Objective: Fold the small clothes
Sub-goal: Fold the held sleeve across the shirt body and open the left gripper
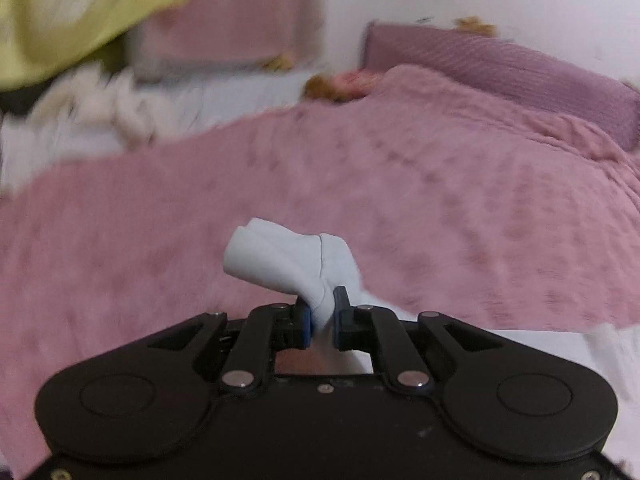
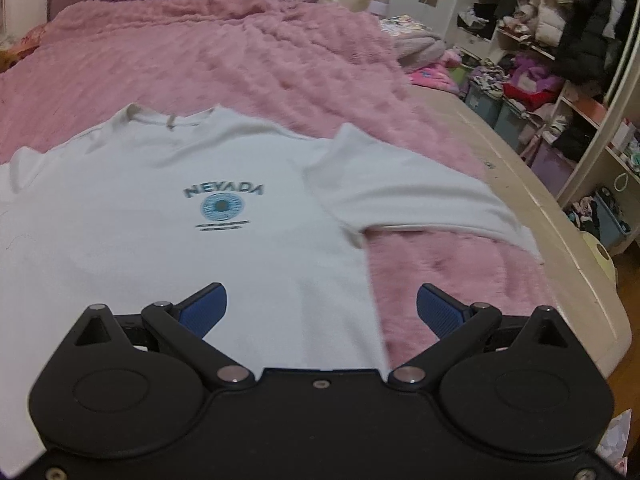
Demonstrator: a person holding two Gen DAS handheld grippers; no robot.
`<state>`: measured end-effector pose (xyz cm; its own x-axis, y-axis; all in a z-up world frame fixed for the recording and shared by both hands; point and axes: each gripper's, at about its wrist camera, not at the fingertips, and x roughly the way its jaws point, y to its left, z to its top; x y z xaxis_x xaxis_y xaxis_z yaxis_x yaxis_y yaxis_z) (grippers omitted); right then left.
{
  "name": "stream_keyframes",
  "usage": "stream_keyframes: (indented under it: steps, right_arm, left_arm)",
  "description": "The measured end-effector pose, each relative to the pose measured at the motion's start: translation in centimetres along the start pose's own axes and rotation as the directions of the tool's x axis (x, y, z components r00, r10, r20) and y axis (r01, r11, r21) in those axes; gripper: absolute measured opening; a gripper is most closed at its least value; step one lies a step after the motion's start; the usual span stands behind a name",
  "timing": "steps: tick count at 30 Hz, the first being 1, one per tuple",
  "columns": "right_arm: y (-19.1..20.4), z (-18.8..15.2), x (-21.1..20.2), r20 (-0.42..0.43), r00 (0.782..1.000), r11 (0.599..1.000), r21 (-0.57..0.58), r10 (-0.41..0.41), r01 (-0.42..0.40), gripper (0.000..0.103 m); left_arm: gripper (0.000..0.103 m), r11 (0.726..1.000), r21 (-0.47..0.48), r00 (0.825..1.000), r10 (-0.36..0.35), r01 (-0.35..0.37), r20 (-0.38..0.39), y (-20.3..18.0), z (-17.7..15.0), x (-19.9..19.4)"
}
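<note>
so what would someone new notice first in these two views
Probably the white T-shirt with its NEVADA print, spread flat on the pink blanket just ahead of the open right tool. Next, the left tool, shut on a bunched fold of white cloth held up above the blanket. To the right of the bed, the crowded closet shelves also pull the eye.

White T-shirt (image 2: 168, 216) chest print: "NEVADA"; smaller lines seemingly illegible.
</note>
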<state>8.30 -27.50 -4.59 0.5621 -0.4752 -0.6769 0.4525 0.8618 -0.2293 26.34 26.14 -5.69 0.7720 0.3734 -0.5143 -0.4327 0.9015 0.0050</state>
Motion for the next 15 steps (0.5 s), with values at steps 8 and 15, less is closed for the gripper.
stream_keyframes:
  steps: [8,15]
  right_arm:
    - [-8.2,-0.5,0.4,0.023,0.995,0.994,0.052,-0.094,0.092,0.100]
    - [-16.2,-2.1,2.4,0.002,0.993,0.981,0.154,-0.120,0.119,0.100]
  left_arm:
    - [0.008,0.977,0.096,0.980,-0.195,0.189,0.047,-11.8,1.0,-6.5]
    - [0.008,0.928,0.254,0.948,-0.304,0.273,0.093,-26.3,-1.0,-10.8]
